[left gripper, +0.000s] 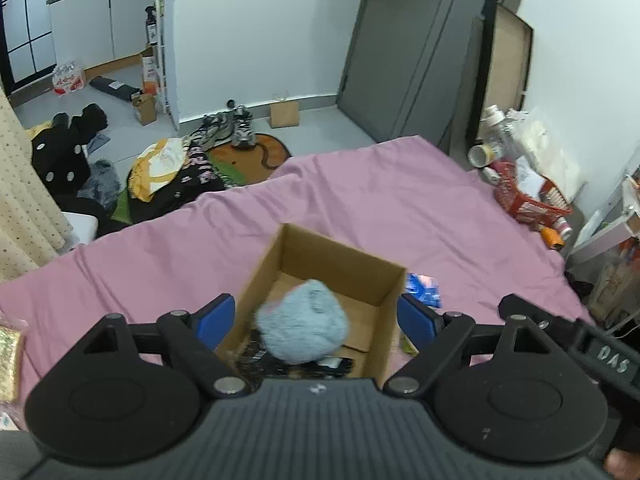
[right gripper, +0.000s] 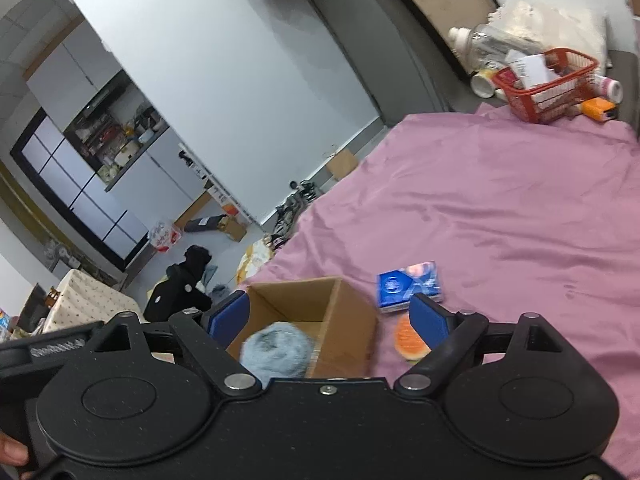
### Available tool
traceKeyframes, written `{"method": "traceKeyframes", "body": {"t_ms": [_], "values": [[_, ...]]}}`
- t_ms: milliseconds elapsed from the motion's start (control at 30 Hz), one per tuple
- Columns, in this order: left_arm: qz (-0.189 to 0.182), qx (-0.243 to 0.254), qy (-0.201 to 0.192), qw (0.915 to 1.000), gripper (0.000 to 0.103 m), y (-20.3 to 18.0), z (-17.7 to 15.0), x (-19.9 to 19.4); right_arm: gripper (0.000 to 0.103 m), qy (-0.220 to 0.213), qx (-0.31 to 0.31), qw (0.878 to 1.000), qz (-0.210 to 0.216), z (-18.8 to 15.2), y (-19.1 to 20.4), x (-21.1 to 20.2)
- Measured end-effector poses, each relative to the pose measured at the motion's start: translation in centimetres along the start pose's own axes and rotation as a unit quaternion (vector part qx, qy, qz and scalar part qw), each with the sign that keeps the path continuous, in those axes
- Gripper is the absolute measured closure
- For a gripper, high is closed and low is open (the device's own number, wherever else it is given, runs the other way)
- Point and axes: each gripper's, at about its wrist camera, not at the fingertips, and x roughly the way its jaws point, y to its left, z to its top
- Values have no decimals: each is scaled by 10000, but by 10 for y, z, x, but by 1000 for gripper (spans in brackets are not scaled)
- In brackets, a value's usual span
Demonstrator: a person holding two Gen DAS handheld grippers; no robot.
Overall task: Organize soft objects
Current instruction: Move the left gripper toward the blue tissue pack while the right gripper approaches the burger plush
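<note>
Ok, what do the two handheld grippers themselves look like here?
Both are matte black plastic with round pivot discs, silver pins, a ribbed body and blue finger pads. The left gripper shows white lettering on its handle, the right gripper raised lettering, both blurred. No cables or sleeves show.

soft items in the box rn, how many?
2 visible: a fluffy light-blue ball inside the cardboard box, and dark patterned fabric beneath it on the box floor. More may be hidden underneath.
</note>
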Motion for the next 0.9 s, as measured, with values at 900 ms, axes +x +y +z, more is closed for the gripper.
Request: {"method": "traceKeyframes", "body": {"t_ms": [900], "values": [[-63,33,-96,9999,28,-115,-36,44,43,365,1518,9853,696,-25,-126,21]]}}
